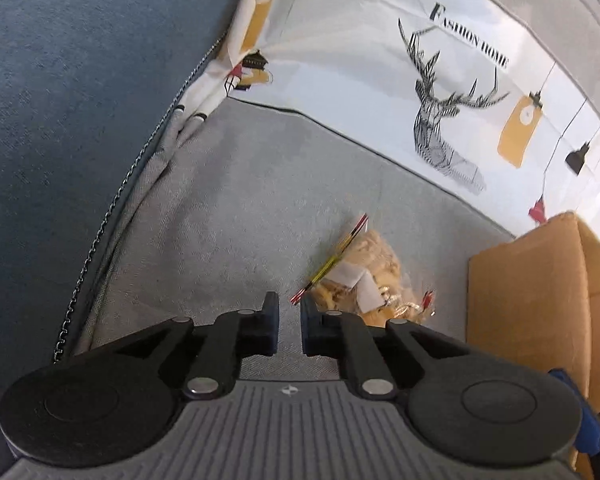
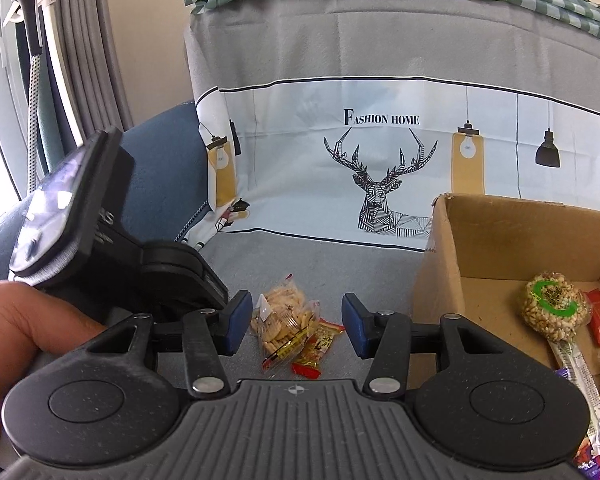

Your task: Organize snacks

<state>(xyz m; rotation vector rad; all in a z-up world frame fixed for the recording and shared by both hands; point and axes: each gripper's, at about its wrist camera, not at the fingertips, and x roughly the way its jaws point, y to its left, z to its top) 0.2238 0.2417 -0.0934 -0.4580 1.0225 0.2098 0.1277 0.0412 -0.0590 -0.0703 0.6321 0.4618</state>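
Observation:
A clear bag of crackers (image 1: pixel 366 274) lies on the grey cloth (image 1: pixel 228 216) of a sofa seat. My left gripper (image 1: pixel 289 312) is shut to a narrow slit, and the striped seal's corner lies right at its tips. Whether that corner is pinched I cannot tell. In the right wrist view the cracker bag (image 2: pixel 280 316) and a small red and yellow packet (image 2: pixel 320 344) beside it lie just ahead of my right gripper (image 2: pixel 296 322), open, nothing between its fingers. A cardboard box (image 2: pixel 440 280) at the right holds a puffed-grain ball (image 2: pixel 554 306) and several packets.
The blue sofa arm (image 1: pixel 60 120) rises close on the left. A deer-print cloth (image 2: pixel 380 184) covers the backrest behind the snacks. The box's near wall (image 1: pixel 528 312) stands right of the cracker bag. A hand (image 2: pixel 20 332) holds the left gripper's housing (image 2: pixel 80 216) at the left.

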